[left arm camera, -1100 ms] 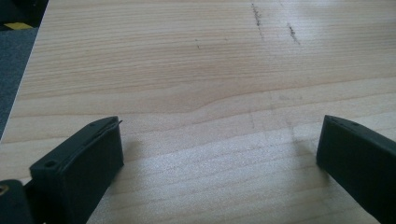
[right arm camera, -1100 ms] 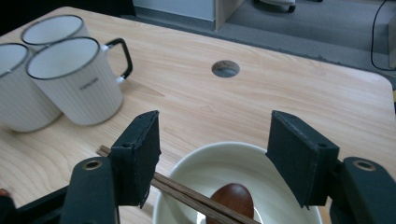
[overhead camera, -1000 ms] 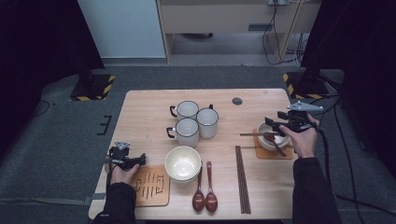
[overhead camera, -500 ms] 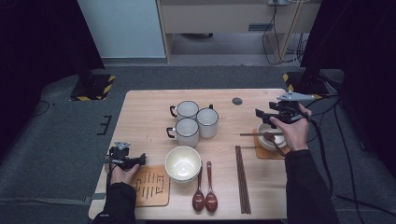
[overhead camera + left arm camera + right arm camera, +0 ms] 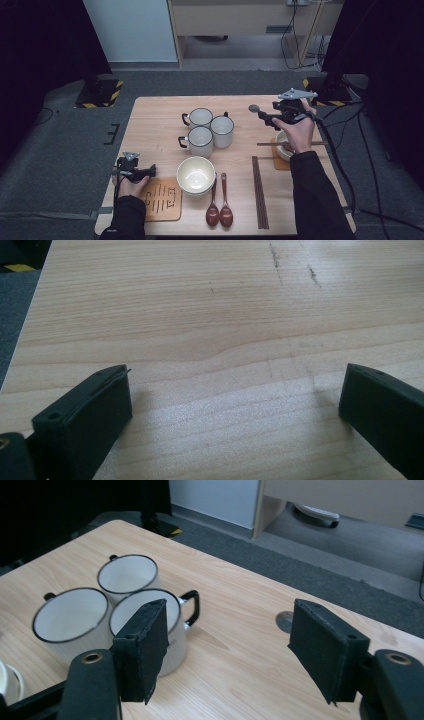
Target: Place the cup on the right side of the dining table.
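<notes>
Beside the right gripper (image 5: pixel 267 116) stand three mugs (image 5: pixel 209 128)

Three mugs (image 5: pixel 210 127), two bowls (image 5: pixel 195 175), two spoons (image 5: pixel 219 212), two coasters (image 5: pixel 162 199), chopsticks (image 5: pixel 259 192).

Mugs (image 5: pixel 207 128) behind bowl (image 5: pixel 195 175)

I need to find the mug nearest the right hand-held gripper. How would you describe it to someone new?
On the wooden table, three white enamel mugs with dark rims stand in a cluster behind the cream bowl. The wanted mug is the rightmost one, facing the right hand-held gripper; in the right gripper view its handle points right.
</notes>
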### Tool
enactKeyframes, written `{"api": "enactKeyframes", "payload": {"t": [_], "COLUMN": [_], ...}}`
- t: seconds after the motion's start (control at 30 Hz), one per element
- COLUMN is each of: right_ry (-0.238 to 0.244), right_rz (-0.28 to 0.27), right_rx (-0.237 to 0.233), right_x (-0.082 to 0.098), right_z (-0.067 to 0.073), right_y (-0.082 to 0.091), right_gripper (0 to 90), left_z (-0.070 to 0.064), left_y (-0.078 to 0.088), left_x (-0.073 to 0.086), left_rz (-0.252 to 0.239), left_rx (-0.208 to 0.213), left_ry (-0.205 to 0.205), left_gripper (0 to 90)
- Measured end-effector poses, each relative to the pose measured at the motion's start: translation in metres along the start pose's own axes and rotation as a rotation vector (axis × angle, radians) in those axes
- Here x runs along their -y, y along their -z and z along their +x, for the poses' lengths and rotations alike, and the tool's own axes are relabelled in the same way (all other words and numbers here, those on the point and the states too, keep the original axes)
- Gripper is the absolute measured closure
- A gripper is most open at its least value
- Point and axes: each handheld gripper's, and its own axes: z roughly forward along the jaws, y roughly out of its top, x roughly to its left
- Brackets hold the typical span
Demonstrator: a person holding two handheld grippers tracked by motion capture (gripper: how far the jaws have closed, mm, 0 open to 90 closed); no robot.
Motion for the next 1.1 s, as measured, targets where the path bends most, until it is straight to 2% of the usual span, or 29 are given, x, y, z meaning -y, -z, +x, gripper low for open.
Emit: {"api": "enactKeyframes", "payload": {"t": [0.33,0.6,0.83,1.1], "right_ry": [0.02,0.034,0.025,0.017], "right_rz": [0.0,0.017,0.055,0.13], "right_rx": [-0.04,-0.052,-0.053,-0.051], "right_x": [-0.019,-0.025,-0.02,-0.01], "right_z": [0.029,0.048,0.055,0.056], "right_y": [-0.023,-0.047,-0.074,-0.108], "right_gripper": [32.0,33.5,34.8,36.7], "left_z": [0.0,0.0,0.0,0.0], "left_y": [0.0,0.0,0.0,0.0], "left_x": [0.0,0.0,0.0,0.0], "left_rz": [0.0,0.0,0.0,0.0], "left_rx": [0.0,0.0,0.0,0.0], "left_ry": [0.0,0.0,0.0,0.0], "left_gripper": [0.0,0.0,0.0,0.0]}}
